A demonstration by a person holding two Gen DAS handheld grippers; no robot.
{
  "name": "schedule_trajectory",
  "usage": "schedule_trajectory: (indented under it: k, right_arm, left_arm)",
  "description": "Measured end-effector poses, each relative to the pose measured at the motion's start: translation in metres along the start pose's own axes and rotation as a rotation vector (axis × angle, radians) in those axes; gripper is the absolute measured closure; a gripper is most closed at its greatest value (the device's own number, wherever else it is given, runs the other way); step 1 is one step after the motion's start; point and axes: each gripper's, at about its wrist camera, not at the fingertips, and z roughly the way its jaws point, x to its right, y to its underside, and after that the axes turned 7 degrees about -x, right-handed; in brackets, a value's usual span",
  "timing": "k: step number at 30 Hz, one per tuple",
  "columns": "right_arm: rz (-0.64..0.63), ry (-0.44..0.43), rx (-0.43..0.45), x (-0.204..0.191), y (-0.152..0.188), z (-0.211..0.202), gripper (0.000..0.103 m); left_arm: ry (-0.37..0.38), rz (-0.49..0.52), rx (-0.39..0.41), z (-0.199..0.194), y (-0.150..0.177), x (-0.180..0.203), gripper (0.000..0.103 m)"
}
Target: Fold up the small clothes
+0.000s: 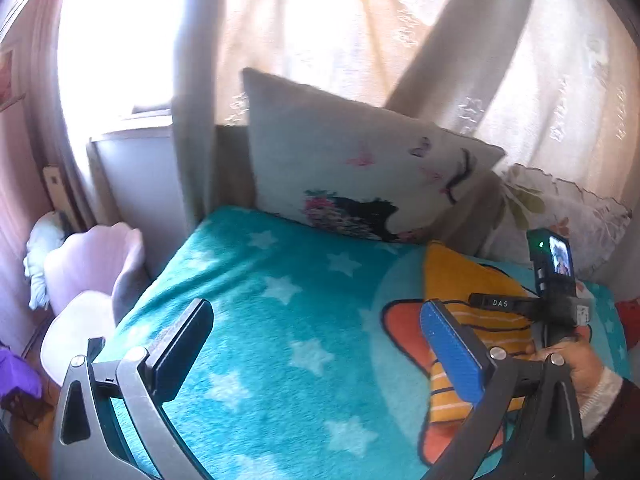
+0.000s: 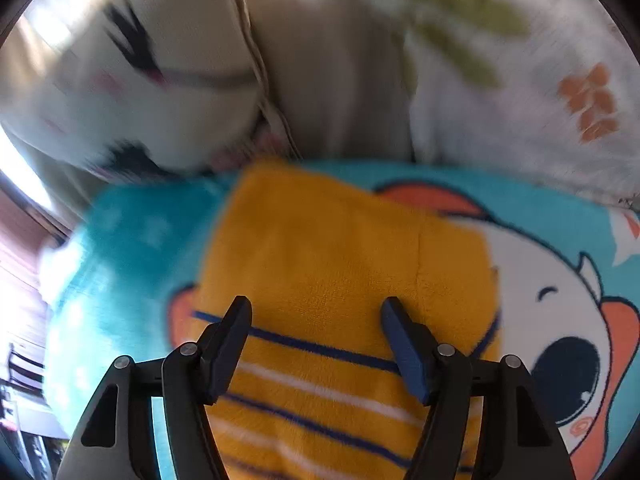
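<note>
Landmark: teal star blanket point(image 1: 280, 320) covering the bed.

Yellow garment point(image 2: 340, 260), folded, with blue and white stripes at its near end, lies flat on the blanket, over the printed cartoon figure point(image 2: 560, 320) (white face and orange parts show beside it). From the left wrist view the garment point(image 1: 460, 280) sits on the right part of the blanket, near the pillows at its far edge.

Left gripper point(image 1: 316, 344): jaws spread wide, nothing between them. It hangs over the blanket's starred part, beside the garment; one pad is black, the other blue.

Right gripper point(image 2: 316, 320): jaws apart, nothing clamped. Both fingertips are over the garment's striped end; whether they touch the cloth, cannot tell (view blurred). In the left wrist view the right gripper's body point(image 1: 556, 304) appears above the garment, held by the right hand point(image 1: 576, 364).

White pillow point(image 1: 352, 176) with a dark-haired figure print leans at the blanket's far edge. Floral pillow point(image 1: 560, 216) is just beside it. Lace curtain point(image 1: 400, 32) hangs behind both. Pink chair point(image 1: 92, 276) stands off the blanket's left edge
</note>
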Motion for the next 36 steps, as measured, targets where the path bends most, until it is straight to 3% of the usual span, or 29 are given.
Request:
schedule_trajectory:
  k: [7,9,12,16,27,31,36]
  right_arm:
    - [0.037,-0.006,0.059,-0.013,0.011,-0.037,0.03]
    - [0.05,0.011,0.049,-0.017,0.025,-0.039,0.03]
    - [0.05,0.054,-0.039,-0.018,0.047,-0.031,0.031]
    - [0.049,0.113,-0.04,-0.023,0.07,-0.036,0.031]
    - [0.162,0.218,-0.076,-0.003,0.156,-0.065,0.031]
    - [0.231,0.224,-0.084,0.02,0.184,-0.079,0.031]
    - [0.276,0.195,-0.031,0.045,0.195,-0.101,0.031]
  left_arm:
    - [-0.02,-0.022,-0.07,0.016,0.006,-0.028,0.0]
    - [0.002,-0.018,-0.096,0.023,0.007,-0.032,0.0]
    - [0.046,-0.001,-0.126,0.03,0.007,-0.036,0.0]
    - [0.113,0.034,-0.154,0.037,0.007,-0.035,0.0]
    - [0.26,0.098,-0.238,0.062,0.022,-0.02,0.0]
    - [0.271,0.11,-0.285,0.065,0.03,-0.004,0.0]
    - [0.251,0.166,-0.247,0.042,0.037,0.033,0.0]
